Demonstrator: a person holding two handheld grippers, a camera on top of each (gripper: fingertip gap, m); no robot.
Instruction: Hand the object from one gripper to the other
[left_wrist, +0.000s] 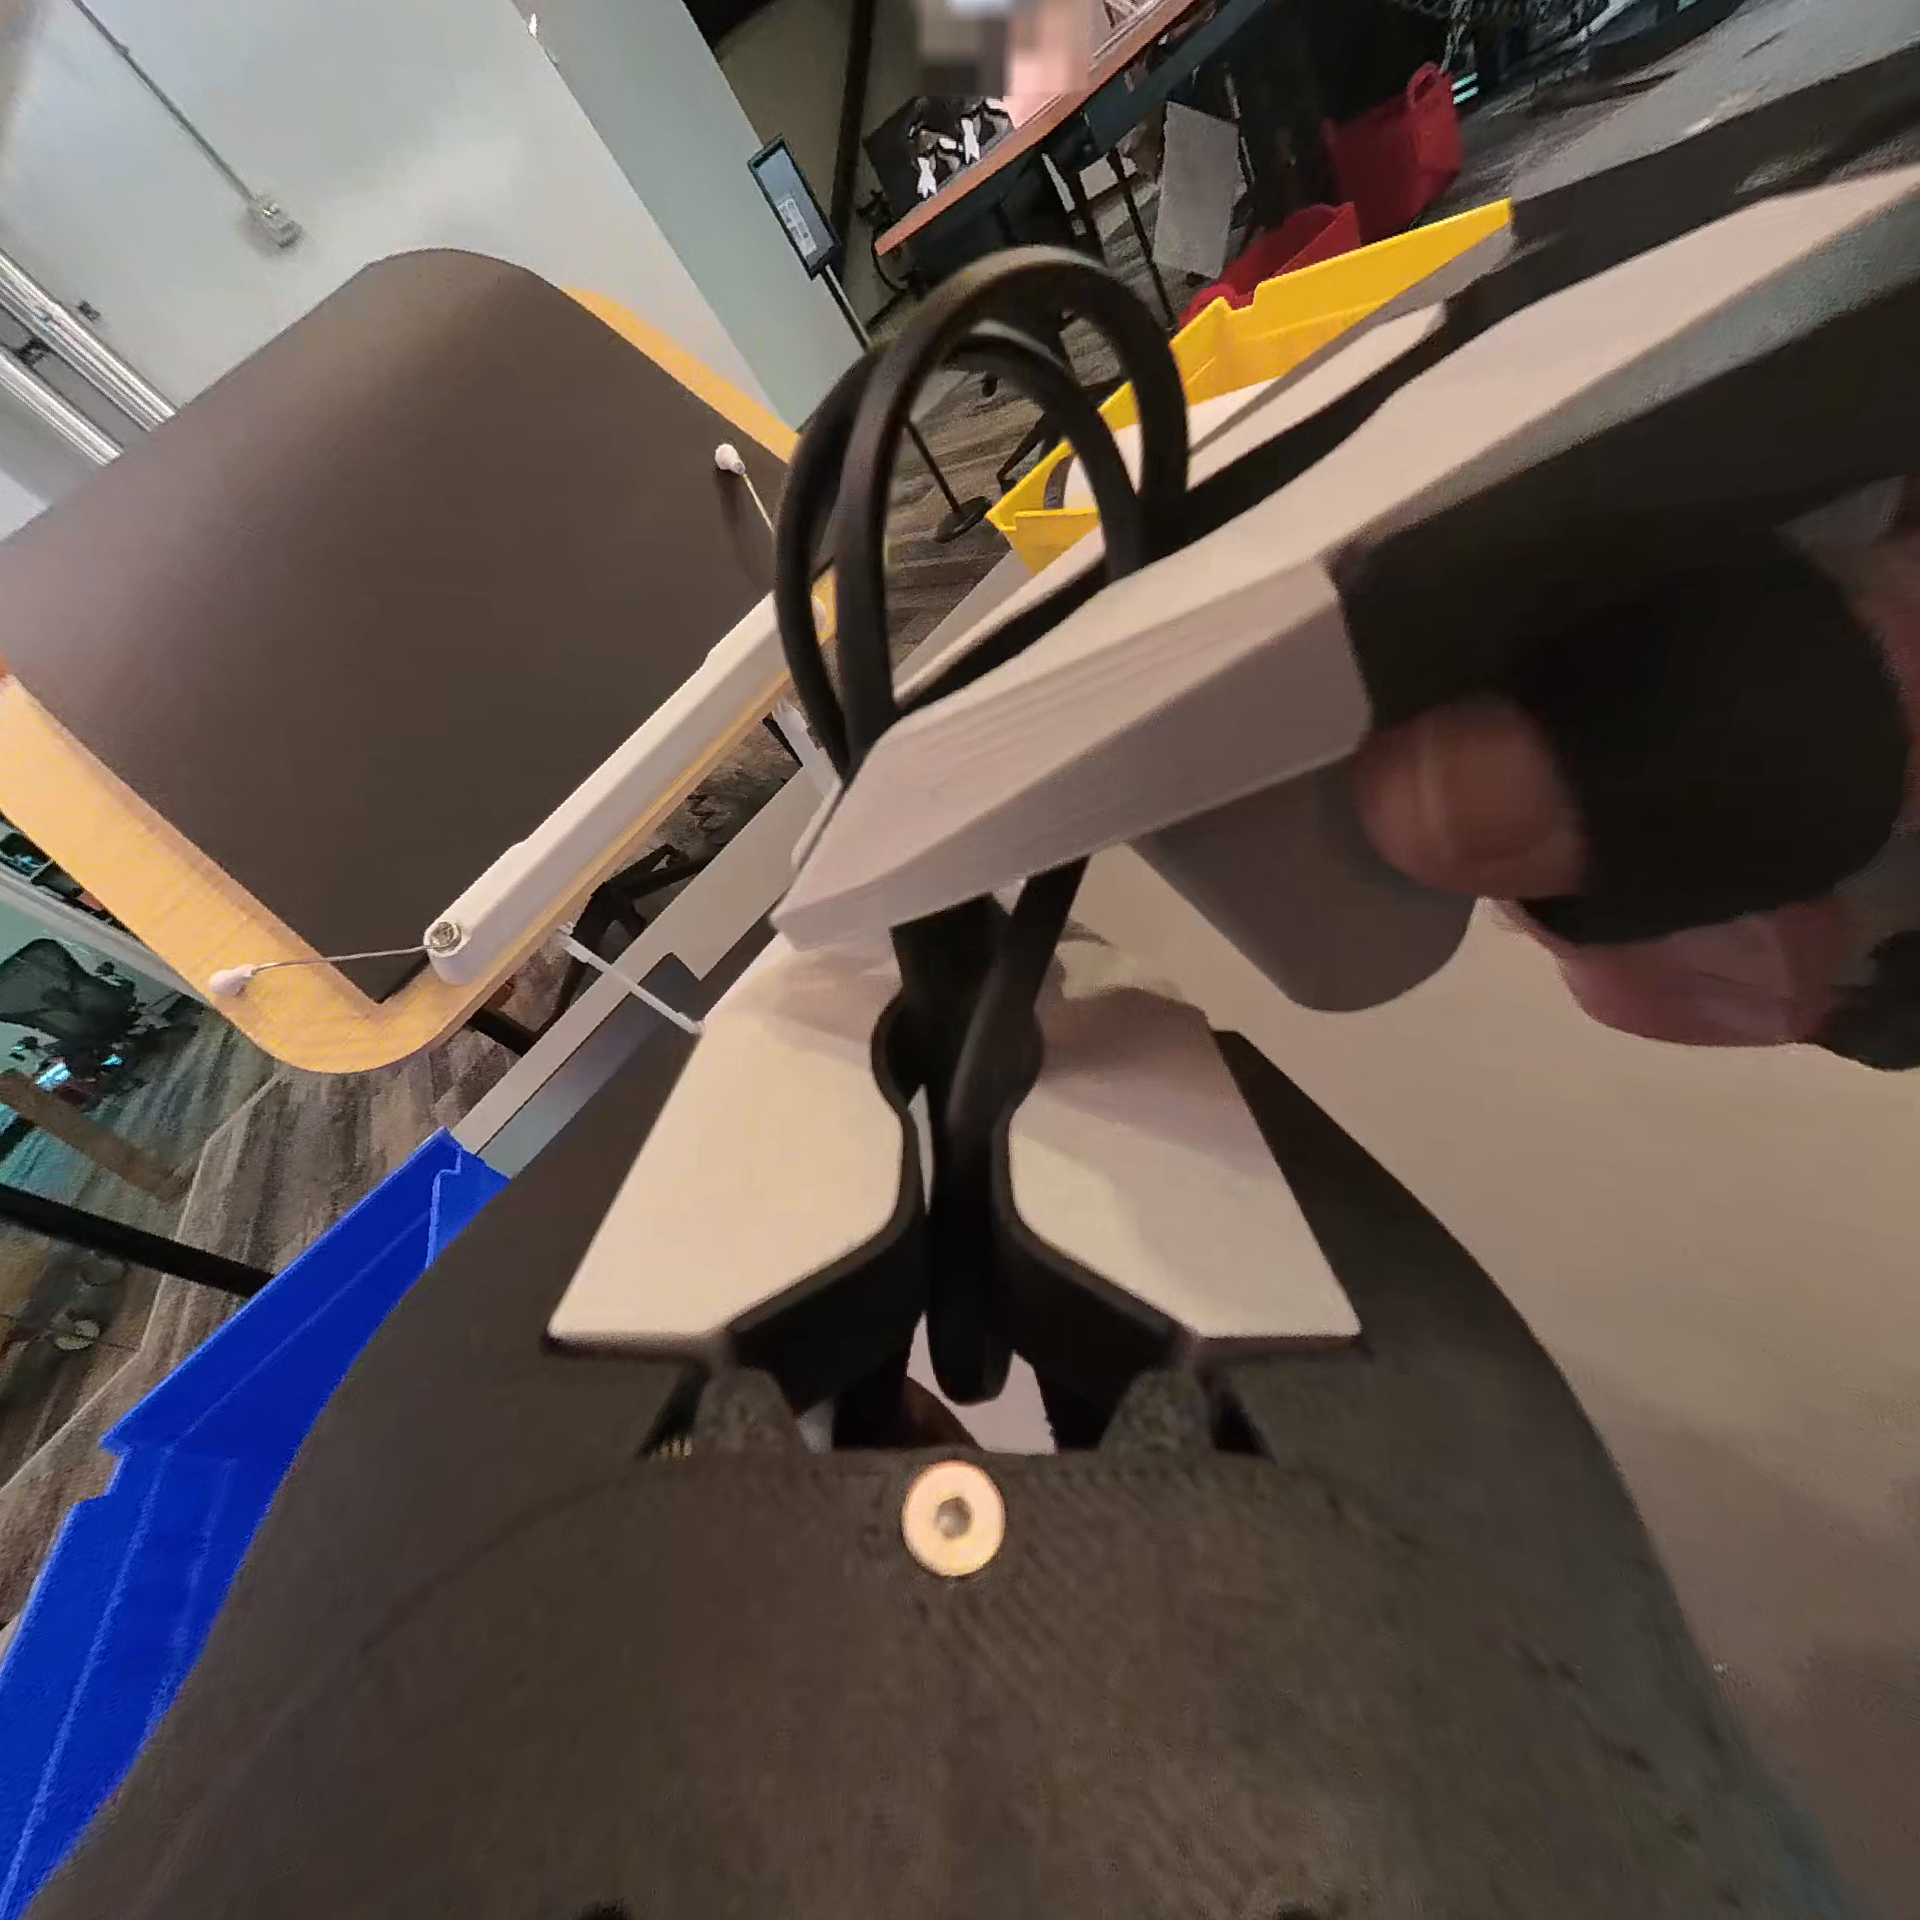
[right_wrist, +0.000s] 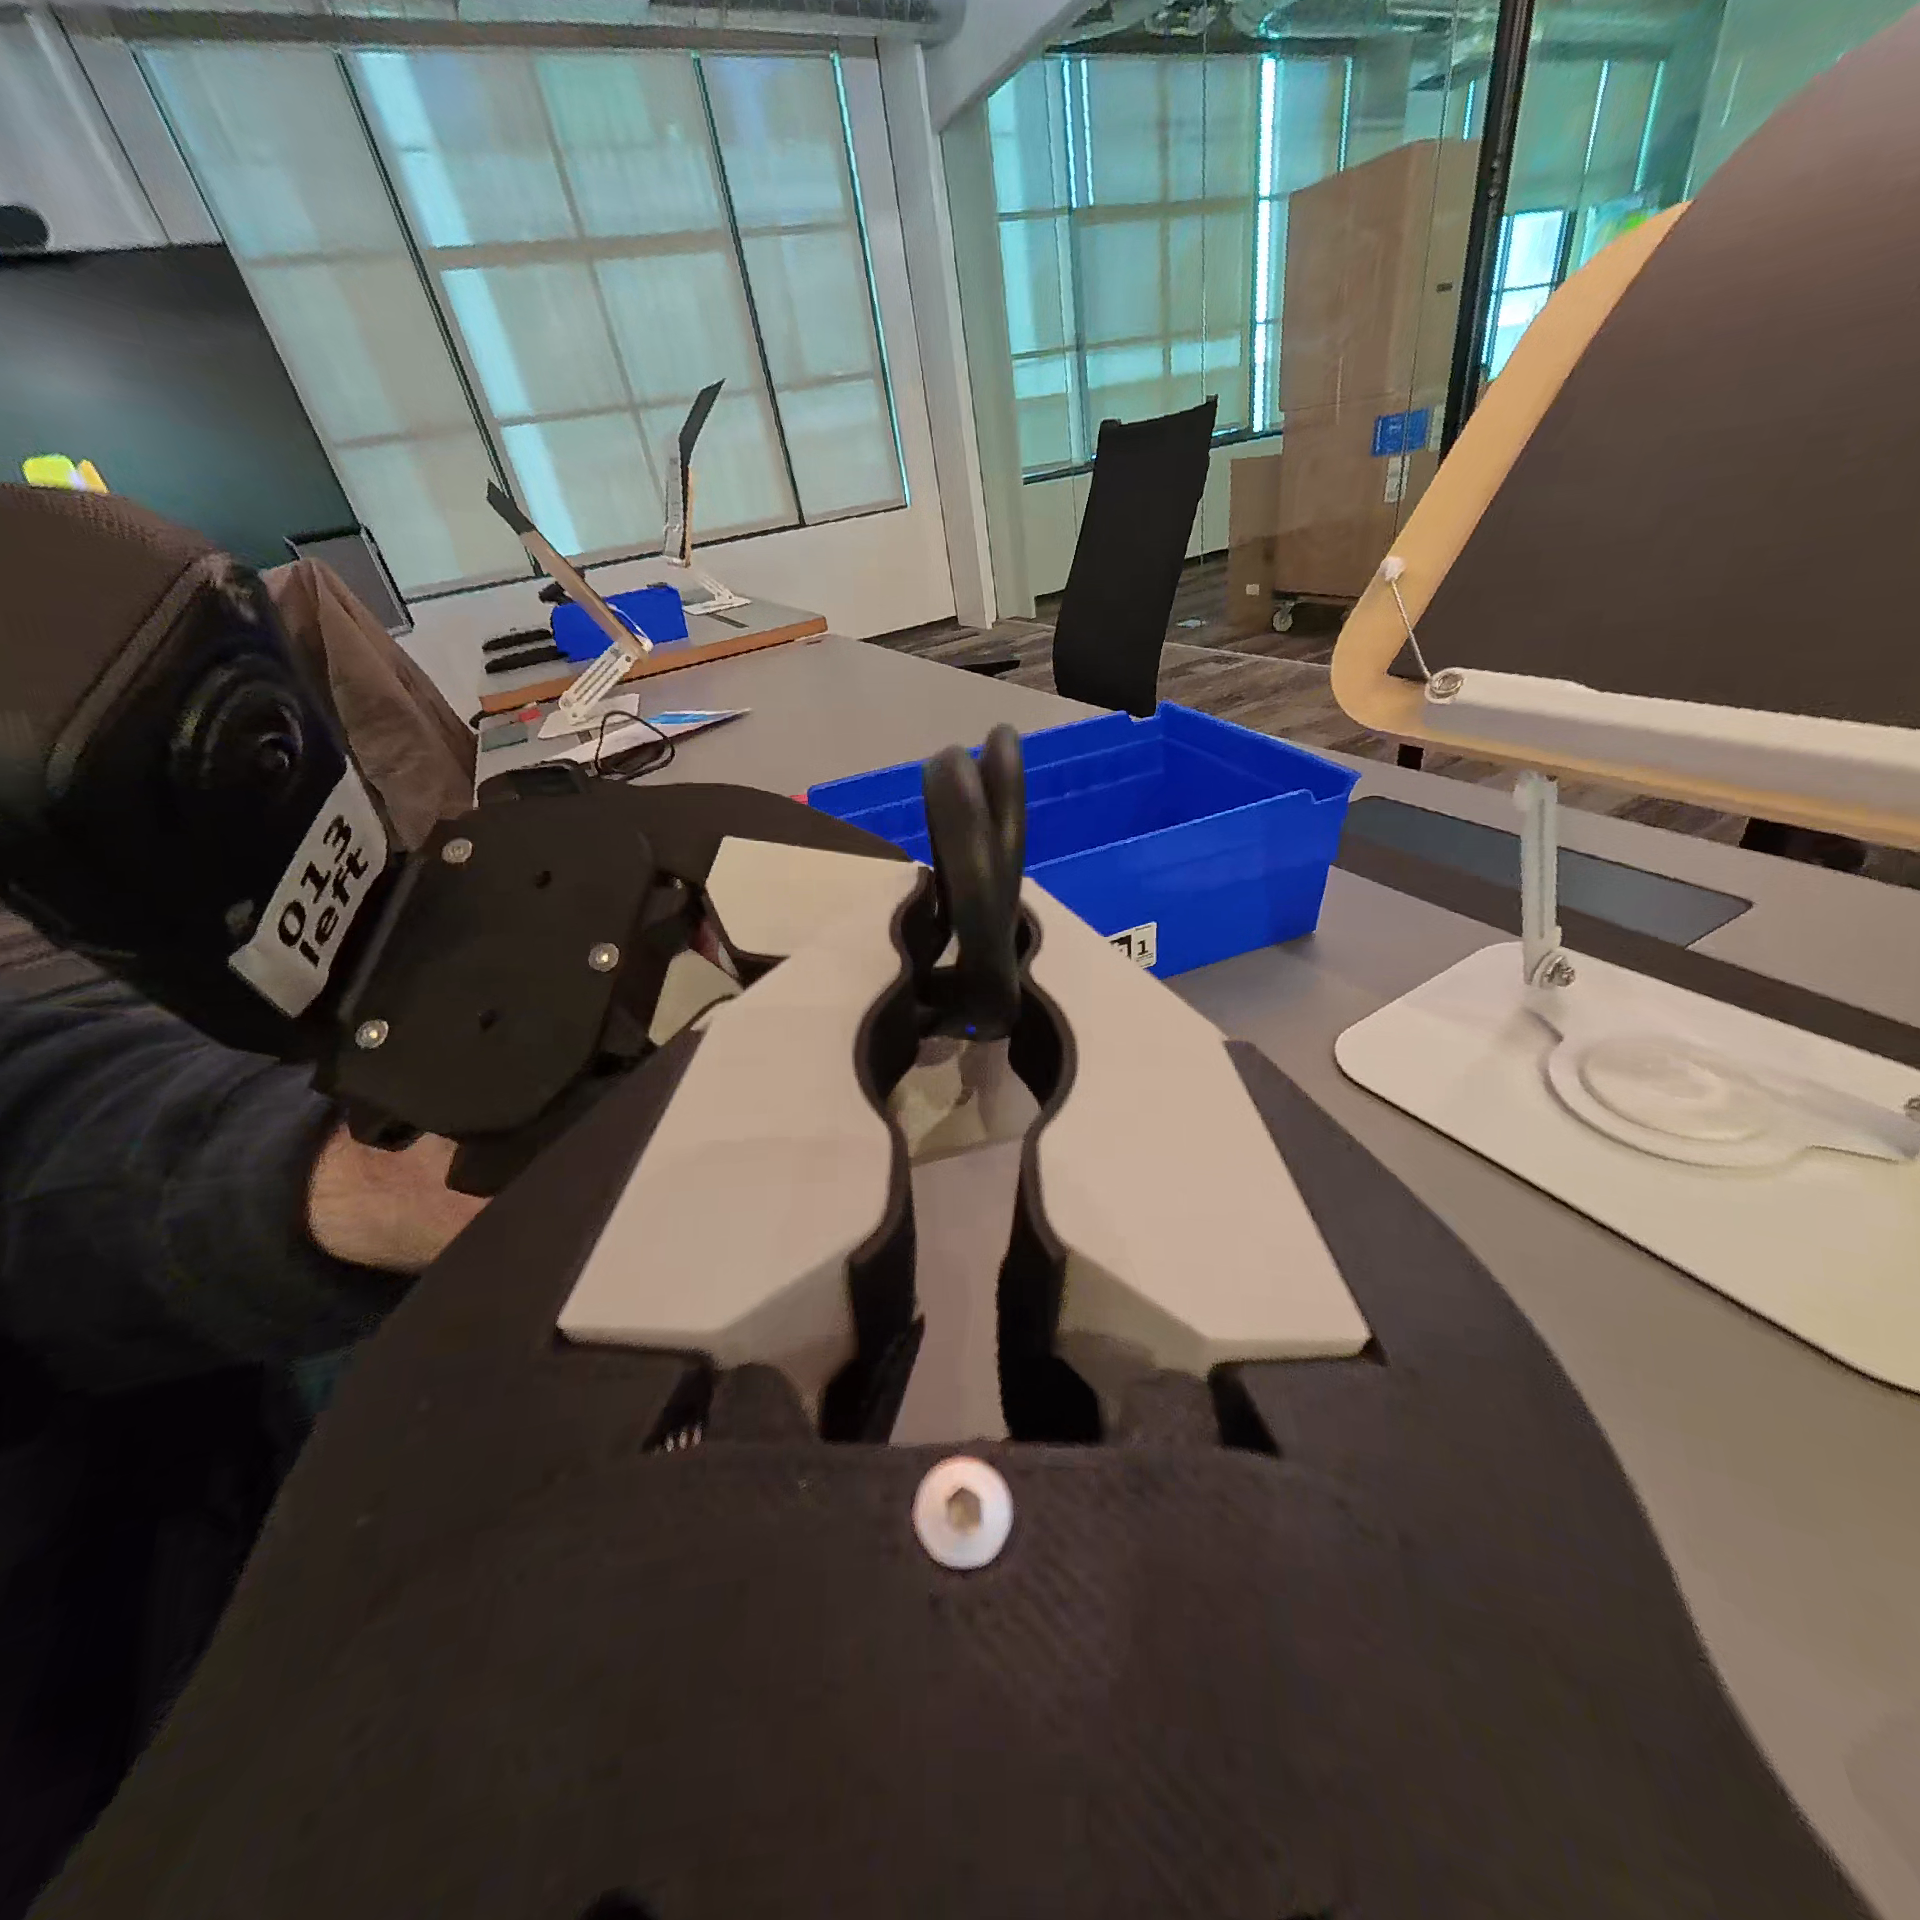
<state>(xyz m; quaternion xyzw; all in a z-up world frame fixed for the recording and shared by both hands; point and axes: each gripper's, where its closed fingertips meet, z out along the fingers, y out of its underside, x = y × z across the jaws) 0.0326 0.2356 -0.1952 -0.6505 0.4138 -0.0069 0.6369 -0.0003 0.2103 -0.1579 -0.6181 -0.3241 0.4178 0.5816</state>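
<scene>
— Where are your claws?

— My left claw (left_wrist: 961, 1174) is pinched on the looped black rubbery cable (left_wrist: 977, 644). My right claw (right_wrist: 961, 997) is closed narrow round those same loops, crossing just above the left one. Both grip it, held up over the grey desk (right_wrist: 1558, 1351), with the blue plastic bin (right_wrist: 1174, 831) beyond the cable.

— Which step?

— Mid-handover, I judge. Next, one claw must let go while the other holds firm.
</scene>
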